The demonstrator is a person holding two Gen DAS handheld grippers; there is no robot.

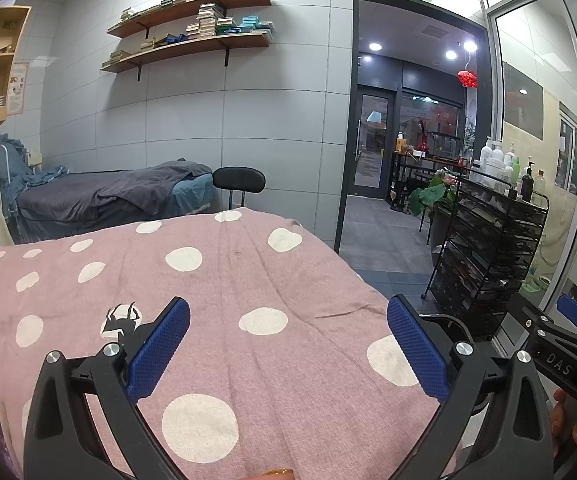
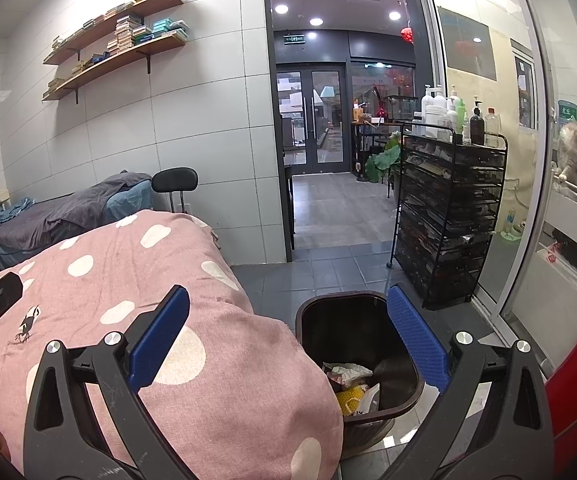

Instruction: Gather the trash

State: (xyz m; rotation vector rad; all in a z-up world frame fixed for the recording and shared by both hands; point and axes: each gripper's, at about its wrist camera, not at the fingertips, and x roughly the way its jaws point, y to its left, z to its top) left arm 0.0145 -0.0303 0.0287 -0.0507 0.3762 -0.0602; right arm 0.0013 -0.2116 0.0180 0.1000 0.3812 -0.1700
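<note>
dark bin (image 2: 358,312), crumpled white and yellow trash (image 2: 354,386) inside

Both sharply focused views are evenly lit, glare is cast by round white recessed ceiling lights (image 2: 315,21), and edges are bowed and vignetted.

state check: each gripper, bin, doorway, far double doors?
left gripper: open, empty, over the pink blanket
right gripper: open, empty
trash bin: lidless, trash at the bottom
doorway: open
double doors: shut
</note>
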